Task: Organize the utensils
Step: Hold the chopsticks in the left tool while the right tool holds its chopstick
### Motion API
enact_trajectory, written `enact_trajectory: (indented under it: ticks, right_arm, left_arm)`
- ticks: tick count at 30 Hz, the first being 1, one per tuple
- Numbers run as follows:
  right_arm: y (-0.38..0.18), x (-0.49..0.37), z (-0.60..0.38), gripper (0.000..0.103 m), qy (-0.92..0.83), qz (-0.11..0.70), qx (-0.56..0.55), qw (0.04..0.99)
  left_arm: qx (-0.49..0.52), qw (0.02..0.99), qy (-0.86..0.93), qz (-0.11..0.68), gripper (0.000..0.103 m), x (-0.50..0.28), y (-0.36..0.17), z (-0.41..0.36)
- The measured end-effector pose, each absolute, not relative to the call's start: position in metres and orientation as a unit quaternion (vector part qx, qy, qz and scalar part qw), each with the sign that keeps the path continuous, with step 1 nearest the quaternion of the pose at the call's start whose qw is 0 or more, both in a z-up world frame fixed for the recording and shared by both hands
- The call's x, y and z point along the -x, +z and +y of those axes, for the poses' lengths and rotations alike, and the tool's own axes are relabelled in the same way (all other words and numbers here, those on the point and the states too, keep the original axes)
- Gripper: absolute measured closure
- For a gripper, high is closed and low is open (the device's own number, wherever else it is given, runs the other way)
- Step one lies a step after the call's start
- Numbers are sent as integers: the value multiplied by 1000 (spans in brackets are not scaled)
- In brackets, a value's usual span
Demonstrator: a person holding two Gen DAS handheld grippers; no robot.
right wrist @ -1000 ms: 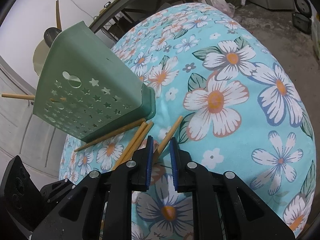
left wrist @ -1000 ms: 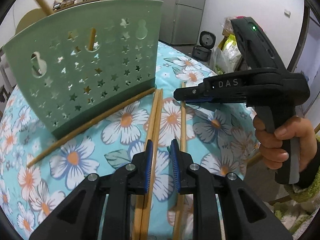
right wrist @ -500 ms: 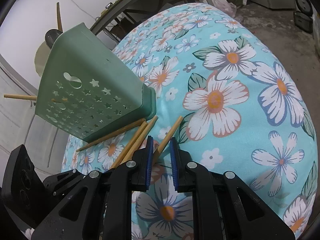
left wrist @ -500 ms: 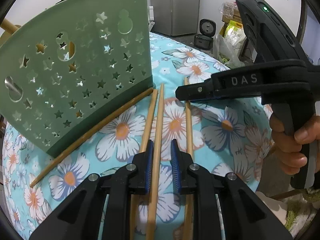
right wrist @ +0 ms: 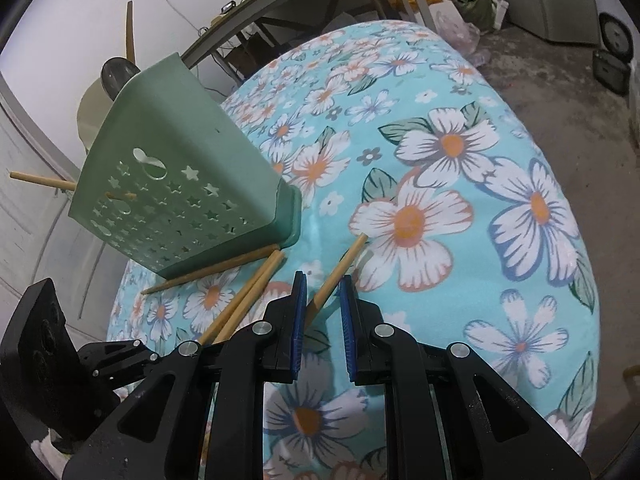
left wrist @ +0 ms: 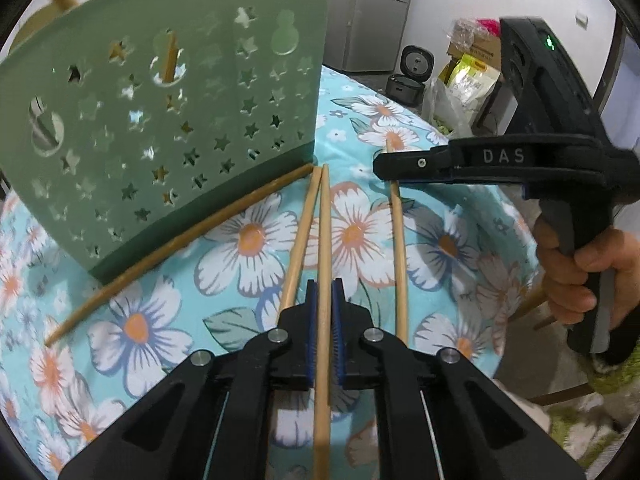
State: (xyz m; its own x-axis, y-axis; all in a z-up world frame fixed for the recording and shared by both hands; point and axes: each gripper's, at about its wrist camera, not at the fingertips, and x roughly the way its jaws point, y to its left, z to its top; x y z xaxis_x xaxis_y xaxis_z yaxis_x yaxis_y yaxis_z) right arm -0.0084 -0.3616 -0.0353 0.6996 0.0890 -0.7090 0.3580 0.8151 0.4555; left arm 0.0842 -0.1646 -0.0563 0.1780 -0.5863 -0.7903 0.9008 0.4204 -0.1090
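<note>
Now left claw [left wrist: 325, 312] clenched on middle chopstick [left wrist: 325, 240], gaping earlier, right claw [right wrist: 323, 308] unchanged, released.

Floral tablecloth [left wrist: 440, 248] (turquoise, white flowers); grey fridge [left wrist: 368, 16]; rice cooker [left wrist: 408, 76] on floor.
</note>
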Motion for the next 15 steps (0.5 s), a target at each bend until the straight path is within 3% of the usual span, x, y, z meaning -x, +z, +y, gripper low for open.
enact_trajectory:
  ticks: [8,15]
  right_arm:
    - [-40,8,-364,88,-71,382,-296,872]
    - [-42,7,-366,87,-66,382,-304,870]
  left_arm:
    - [-149,718,-516,442,96,-93,-53,-162]
    - [-172,709,-514,450,90,-94,-50,-181]
